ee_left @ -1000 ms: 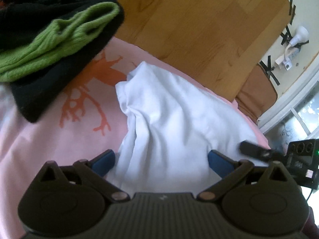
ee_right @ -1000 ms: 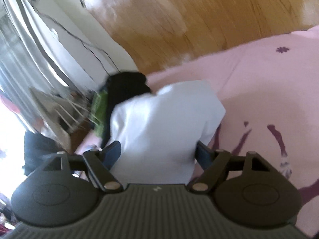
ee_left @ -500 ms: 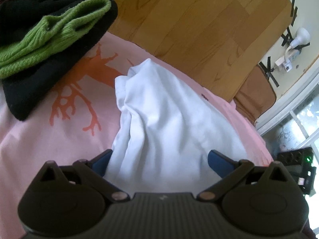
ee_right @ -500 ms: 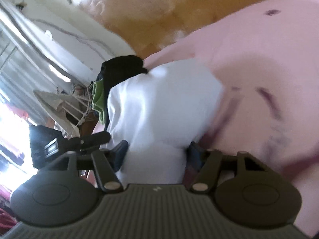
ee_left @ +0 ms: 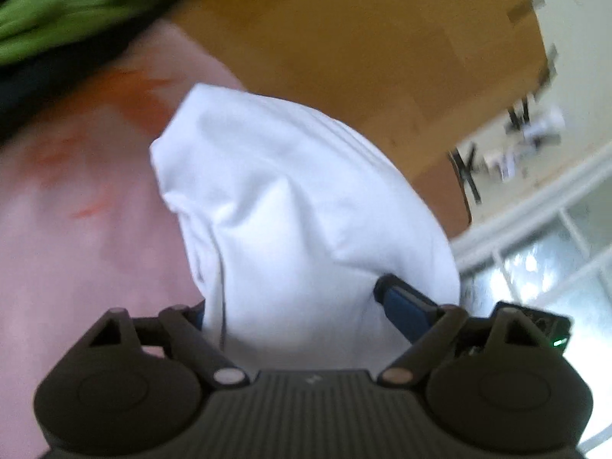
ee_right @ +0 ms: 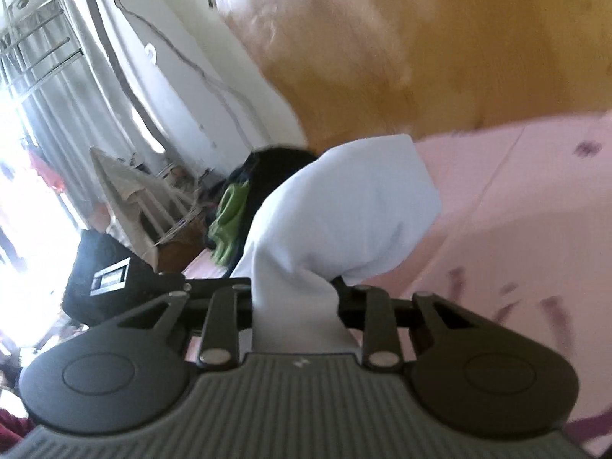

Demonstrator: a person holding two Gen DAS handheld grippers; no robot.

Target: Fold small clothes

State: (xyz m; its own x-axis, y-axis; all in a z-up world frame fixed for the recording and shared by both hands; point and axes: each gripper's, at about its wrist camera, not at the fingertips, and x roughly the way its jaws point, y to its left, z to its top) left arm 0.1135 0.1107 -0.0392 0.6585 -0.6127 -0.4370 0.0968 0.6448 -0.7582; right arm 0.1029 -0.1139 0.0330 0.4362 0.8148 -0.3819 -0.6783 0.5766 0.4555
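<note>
A white garment lies bunched on the pink bed sheet. My left gripper straddles its near edge. Its jaws are closing, with the cloth between the blue fingers but not visibly pinched. In the right wrist view the same white garment rises off the pink sheet in a hump. A gathered strip of it runs down into my right gripper, whose jaws are closing and pinch that strip. The cloth hides the right fingertips.
A pile of green and black clothes sits at the sheet's far left, and appears as the pile behind the garment. Wooden floor lies past the bed edge. The other gripper's black body shows at left.
The right jaws have drawn in from wide to narrow around the white cloth and lifted it. The left gripper has slid forward over the cloth's edge, its jaws slightly narrower.
</note>
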